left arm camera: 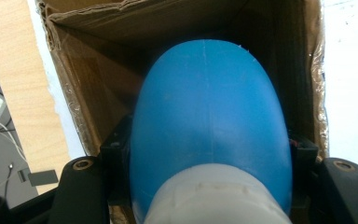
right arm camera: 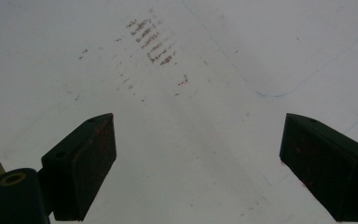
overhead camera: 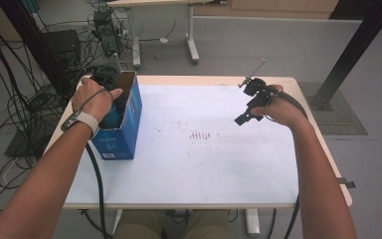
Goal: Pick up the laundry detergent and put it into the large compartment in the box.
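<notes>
A blue cardboard box [overhead camera: 124, 127] stands open-topped near the table's left edge. My left gripper [overhead camera: 110, 94] is lowered into its mouth, shut on a smooth blue rounded object [left arm camera: 212, 121] with a white base, seen between the two jaws in the left gripper view. The box's brown inner walls [left arm camera: 91, 79] surround that object. My right gripper [overhead camera: 251, 107] hovers above the right side of the white table top [overhead camera: 204, 164]. It is open, its two black pads [right arm camera: 93, 163] far apart, and only bare table shows between them.
Reddish scuff marks [overhead camera: 201, 135] smear the middle of the table. A thin blue pen line [right arm camera: 279, 93] curves across the surface. Tangled cables [overhead camera: 10, 99] and equipment lie on the floor at left. A second table's legs [overhead camera: 193, 47] stand behind, and a black post [overhead camera: 353, 50] at right.
</notes>
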Demonstrator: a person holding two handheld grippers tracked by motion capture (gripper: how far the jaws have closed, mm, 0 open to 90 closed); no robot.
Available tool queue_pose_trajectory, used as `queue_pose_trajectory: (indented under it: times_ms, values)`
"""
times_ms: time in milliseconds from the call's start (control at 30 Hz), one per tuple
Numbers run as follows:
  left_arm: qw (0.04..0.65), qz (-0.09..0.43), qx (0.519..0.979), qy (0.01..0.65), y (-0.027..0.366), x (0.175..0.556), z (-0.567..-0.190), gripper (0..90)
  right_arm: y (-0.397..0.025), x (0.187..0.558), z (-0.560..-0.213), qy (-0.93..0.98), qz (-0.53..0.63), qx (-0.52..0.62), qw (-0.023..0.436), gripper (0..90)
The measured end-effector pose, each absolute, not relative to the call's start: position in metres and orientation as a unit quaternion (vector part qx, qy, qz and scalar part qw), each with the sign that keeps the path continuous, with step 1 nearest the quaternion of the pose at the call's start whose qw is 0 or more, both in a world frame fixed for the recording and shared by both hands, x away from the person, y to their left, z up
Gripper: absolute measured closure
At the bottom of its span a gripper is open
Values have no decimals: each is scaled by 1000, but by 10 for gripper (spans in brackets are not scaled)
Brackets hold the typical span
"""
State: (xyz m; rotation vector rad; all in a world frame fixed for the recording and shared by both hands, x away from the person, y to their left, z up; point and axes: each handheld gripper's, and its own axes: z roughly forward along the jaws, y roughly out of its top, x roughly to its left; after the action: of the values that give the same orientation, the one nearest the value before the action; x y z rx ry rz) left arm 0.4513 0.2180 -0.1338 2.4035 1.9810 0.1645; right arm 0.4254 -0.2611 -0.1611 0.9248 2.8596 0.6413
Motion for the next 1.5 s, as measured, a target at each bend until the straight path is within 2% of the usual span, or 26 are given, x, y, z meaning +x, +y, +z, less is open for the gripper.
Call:
queue_pose_trajectory:
  times_ms: [733, 1500]
  values:
    - [8, 46, 771, 635, 222, 452, -151, 377, -262, 426, -163, 929, 208, 304, 32, 108]
    - [11, 50, 772, 633, 221, 450, -152, 377, -262, 424, -163, 929, 210, 303, 34, 109]
